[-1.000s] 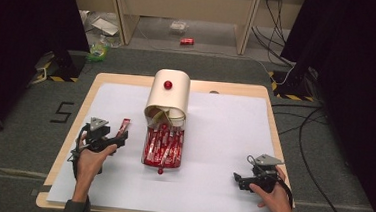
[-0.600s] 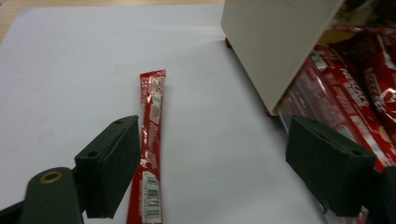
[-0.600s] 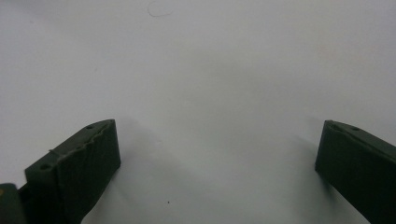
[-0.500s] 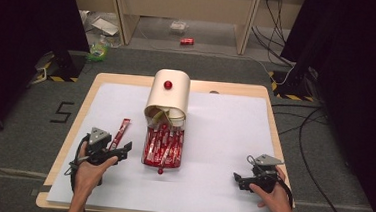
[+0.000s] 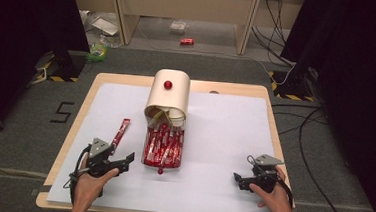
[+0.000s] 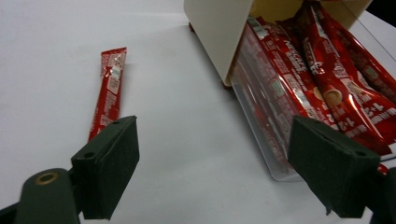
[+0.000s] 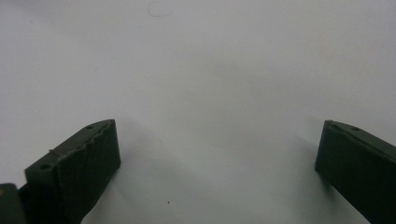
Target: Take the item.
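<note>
One red sachet (image 5: 120, 133) lies alone on the white sheet (image 5: 224, 138), flat and well apart from the rest, to the left of the cream dispenser box (image 5: 168, 97). In the left gripper view it runs lengthwise just beyond the left jaw, its near end hidden behind that jaw's tip. The left gripper (image 5: 122, 161) sits near the table's front edge, just below this sachet; its jaws have just been opening and stand wide apart with nothing between them. Beside it, the clear tray (image 6: 261, 116) at the box's mouth holds a stack of red sachets (image 5: 164, 147) (printed wrappers, packed side by side). The right gripper (image 5: 238, 180) rests at the front right of the sheet, well away from the box, its jaws spread over bare white paper.
</note>
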{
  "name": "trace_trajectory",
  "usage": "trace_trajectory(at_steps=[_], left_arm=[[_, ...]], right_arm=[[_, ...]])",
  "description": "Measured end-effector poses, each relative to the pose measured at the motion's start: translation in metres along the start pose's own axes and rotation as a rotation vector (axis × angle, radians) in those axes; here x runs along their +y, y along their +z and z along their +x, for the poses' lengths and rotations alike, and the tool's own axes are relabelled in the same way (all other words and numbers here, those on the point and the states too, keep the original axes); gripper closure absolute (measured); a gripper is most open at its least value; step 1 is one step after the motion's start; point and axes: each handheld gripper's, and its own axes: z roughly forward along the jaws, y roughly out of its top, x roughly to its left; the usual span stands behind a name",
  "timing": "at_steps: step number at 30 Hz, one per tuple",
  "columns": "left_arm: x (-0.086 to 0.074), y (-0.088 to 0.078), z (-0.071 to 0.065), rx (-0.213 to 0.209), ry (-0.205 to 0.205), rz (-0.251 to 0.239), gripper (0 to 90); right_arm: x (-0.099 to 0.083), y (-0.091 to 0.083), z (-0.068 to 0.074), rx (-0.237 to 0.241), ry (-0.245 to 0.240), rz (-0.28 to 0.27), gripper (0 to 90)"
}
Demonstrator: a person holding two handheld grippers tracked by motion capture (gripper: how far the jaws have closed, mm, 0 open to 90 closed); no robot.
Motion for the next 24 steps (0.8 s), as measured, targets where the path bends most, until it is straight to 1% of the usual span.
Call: trace_trajectory(at_steps=[2,7,15,19,21,24], left_arm=[[-0.002,-0.001,-0.002,-0.013,-0.003,-0.002,16.3],[-0.007,-0.005,-0.008,-0.02,0.006,-0.002,16.3],[-0.014,-0.011,-0.011,-0.031,0.01,-0.009,16.4],[-0.019,-0.011,-0.013,-0.035,0.023,-0.008,18.6],[-0.023,-0.011,-0.014,-0.04,0.033,-0.001,18.8],[-0.029,-0.011,-0.016,-0.039,0.039,0.003,18.8]], right_arm=[[0.0,0.0,0.0,0.003,0.007,0.002,0.4],[0.0,0.0,0.0,0.003,0.004,0.001,0.4],[0.0,0.0,0.0,0.002,0.004,0.001,0.4],[0.0,0.0,0.0,0.003,0.004,0.001,0.4],[0.0,0.0,0.0,0.001,0.003,0.0,0.4],[0.0,0.0,0.0,0.001,0.004,0.001,0.4]])
